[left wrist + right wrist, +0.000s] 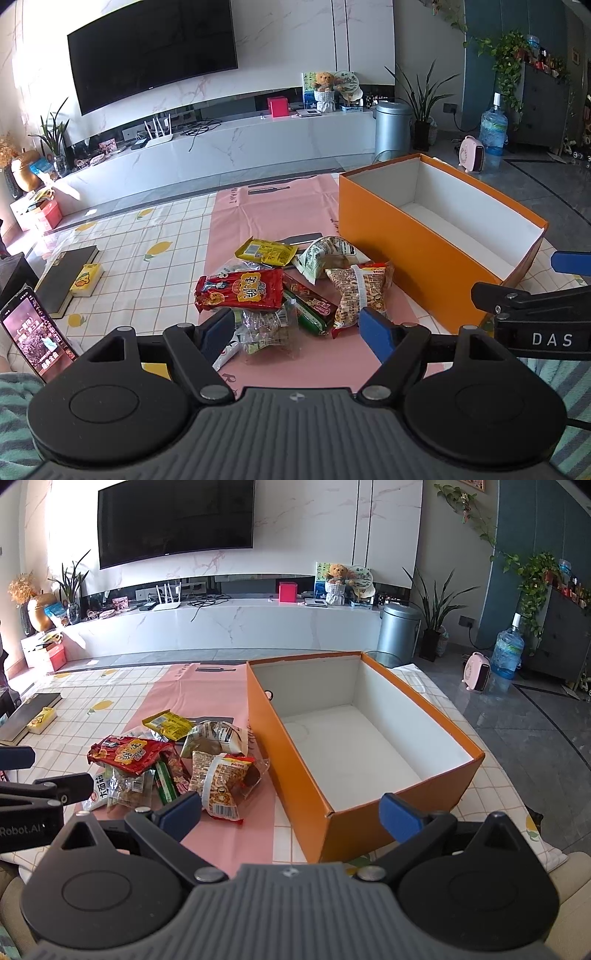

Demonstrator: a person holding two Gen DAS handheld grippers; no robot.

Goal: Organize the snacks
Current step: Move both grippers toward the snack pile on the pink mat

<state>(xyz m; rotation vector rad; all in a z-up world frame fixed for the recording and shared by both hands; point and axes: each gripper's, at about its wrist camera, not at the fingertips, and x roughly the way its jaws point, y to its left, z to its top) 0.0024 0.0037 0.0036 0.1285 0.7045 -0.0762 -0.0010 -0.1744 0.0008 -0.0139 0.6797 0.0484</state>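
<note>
Box (291, 775) lies lengthwise away beside snacks (280, 291).

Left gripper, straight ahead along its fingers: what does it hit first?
Most likely the clear cracker pack at the near edge of the snack pile, which sits between the open fingers of the left gripper. The red pack lies just beyond. Depth is uncertain through the fisheye.

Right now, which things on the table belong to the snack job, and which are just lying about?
Job:
- snack pile
- red packet
- yellow packet
- orange box, nothing inside
- left claw, open
- right claw, open

Lying about:
- black book
- phone
- yellow carton
</note>
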